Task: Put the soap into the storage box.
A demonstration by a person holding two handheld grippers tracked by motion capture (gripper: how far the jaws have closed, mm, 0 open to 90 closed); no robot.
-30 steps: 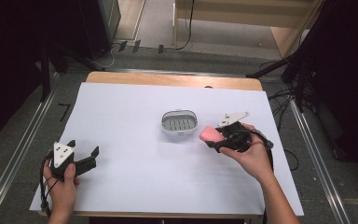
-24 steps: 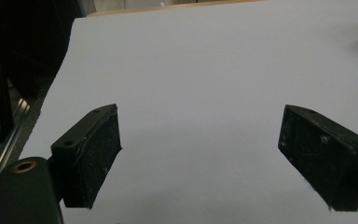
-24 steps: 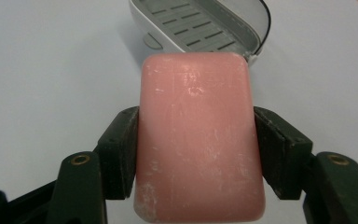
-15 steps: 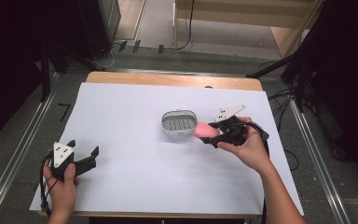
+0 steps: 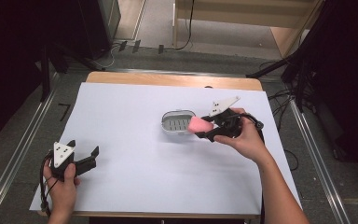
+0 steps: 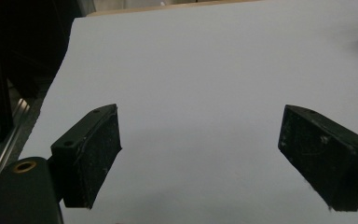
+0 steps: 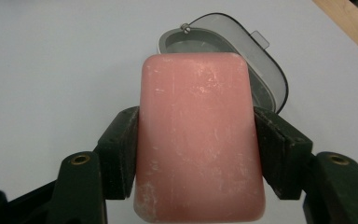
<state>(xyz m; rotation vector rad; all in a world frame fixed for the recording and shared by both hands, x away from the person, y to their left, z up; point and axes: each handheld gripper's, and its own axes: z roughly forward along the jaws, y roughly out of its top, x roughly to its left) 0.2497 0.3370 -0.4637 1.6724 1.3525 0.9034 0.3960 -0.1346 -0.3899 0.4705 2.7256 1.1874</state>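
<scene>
With our right gripper (image 5: 204, 131) clamped on the pink soap (image 5: 199, 124) just beside the soap dish (image 5: 177, 122), we should centre it above, then lower flat; our left gripper (image 5: 89, 156) rests wide open.

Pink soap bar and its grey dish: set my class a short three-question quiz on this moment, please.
1. True or false: the right gripper grips the pink soap bar by its two long sides.
2. The grey soap dish is: A) stacked on the bar, B) on the white sheet, C) in the left gripper.
3. Fill in: the left gripper's fingers stand ____ with nothing between them.

Key: 1 true; 2 B; 3 open.
</scene>
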